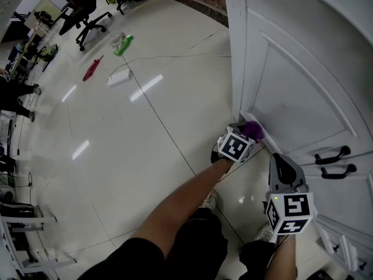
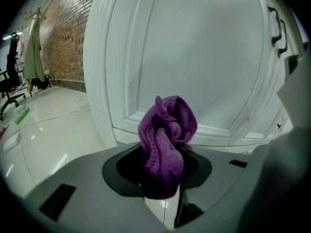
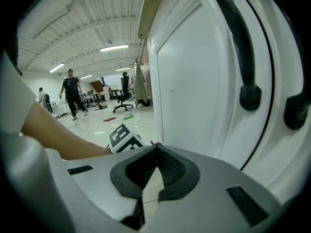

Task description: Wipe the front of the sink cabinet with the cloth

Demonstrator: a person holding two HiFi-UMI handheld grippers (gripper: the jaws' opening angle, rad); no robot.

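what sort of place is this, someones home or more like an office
Most likely an open office or lab, not a home: rolling office chairs stand on a wide glossy floor, strip lights run overhead, and the white cabinet stands beside a brick wall.

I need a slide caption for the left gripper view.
Left tongs grip a purple cloth near the white cabinet door.

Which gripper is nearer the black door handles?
Right. The right gripper sits beside the handles, empty. The left gripper, holding the cloth, is further away at the door's lower corner.
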